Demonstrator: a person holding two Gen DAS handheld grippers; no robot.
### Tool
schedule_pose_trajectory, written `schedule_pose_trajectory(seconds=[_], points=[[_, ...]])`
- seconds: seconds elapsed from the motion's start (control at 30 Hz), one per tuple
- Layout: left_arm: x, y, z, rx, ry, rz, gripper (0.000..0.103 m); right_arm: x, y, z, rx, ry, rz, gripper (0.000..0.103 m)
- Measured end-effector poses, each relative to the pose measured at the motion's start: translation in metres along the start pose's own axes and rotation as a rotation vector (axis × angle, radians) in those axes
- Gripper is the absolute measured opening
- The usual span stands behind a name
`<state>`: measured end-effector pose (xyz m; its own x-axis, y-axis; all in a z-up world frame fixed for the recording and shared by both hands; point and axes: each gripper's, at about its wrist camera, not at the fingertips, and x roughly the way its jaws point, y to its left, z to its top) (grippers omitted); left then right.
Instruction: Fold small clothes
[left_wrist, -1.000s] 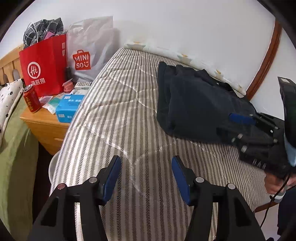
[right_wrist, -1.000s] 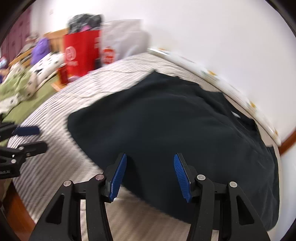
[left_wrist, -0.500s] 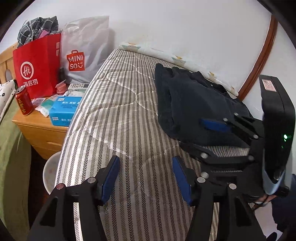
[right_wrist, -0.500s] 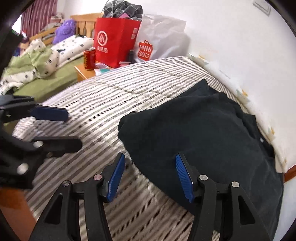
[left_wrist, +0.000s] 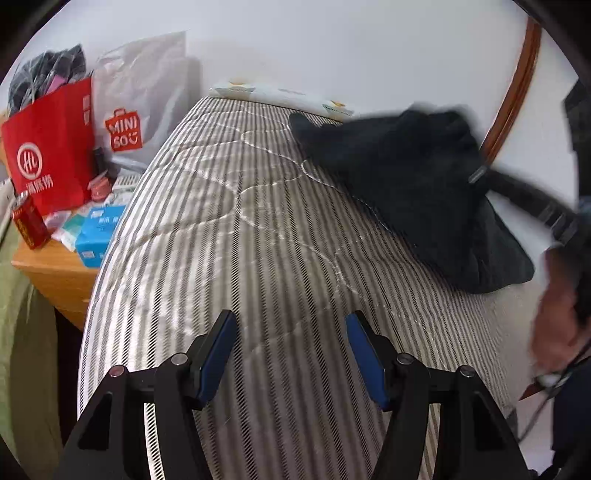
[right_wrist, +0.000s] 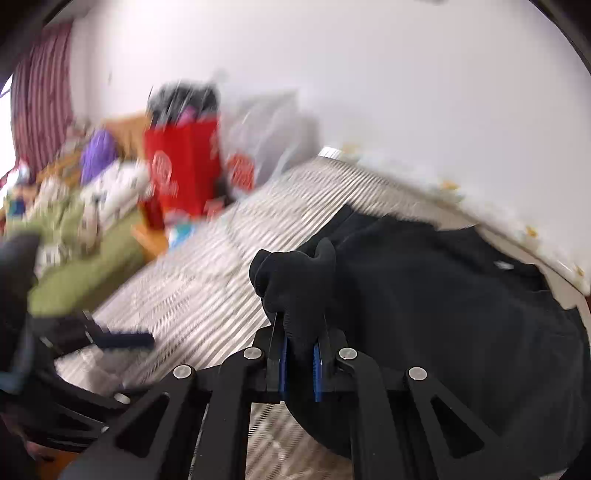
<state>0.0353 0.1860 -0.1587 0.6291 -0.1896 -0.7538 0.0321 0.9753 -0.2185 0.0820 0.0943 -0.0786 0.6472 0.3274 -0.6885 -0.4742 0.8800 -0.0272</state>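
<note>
My right tongs (right_wrist: 300, 363) pinch a lifted corner of the dark garment (left_wrist: 410, 177), which runs lengthwise along the striped bed's (left_wrist: 240, 240) far right side by the white wall (left_wrist: 332, 48). My left tongs (left_wrist: 290, 354) hover open, nothing between them.

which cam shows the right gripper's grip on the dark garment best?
Right wrist: the right gripper is shut on a bunched corner of the dark garment, close up. Left wrist shows the garment lifted, the grip blurred.
</note>
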Motion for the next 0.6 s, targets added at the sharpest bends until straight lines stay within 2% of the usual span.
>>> schedule_pose_trajectory(seconds=[0.1,0.23,0.3,0.47,0.6], points=[[0.005,-0.011,0.003,0.011,0.001,0.005,0.06,-0.032,-0.037,0.008,0.079,-0.079,-0.05,0.009],[0.009,-0.021,0.009,-0.004,0.01,-0.004,0.06,-0.063,-0.095,-0.002,0.198,-0.118,-0.11,0.009],[0.012,-0.023,0.016,-0.014,0.027,-0.041,0.06,-0.071,-0.126,-0.014,0.272,-0.1,-0.125,0.009],[0.007,-0.039,0.036,0.025,0.006,0.012,0.06,-0.087,-0.174,-0.046,0.33,-0.073,-0.191,0.009],[0.003,-0.055,0.043,0.032,-0.007,-0.021,0.06,-0.082,-0.205,-0.081,0.441,-0.026,-0.199,0.009]])
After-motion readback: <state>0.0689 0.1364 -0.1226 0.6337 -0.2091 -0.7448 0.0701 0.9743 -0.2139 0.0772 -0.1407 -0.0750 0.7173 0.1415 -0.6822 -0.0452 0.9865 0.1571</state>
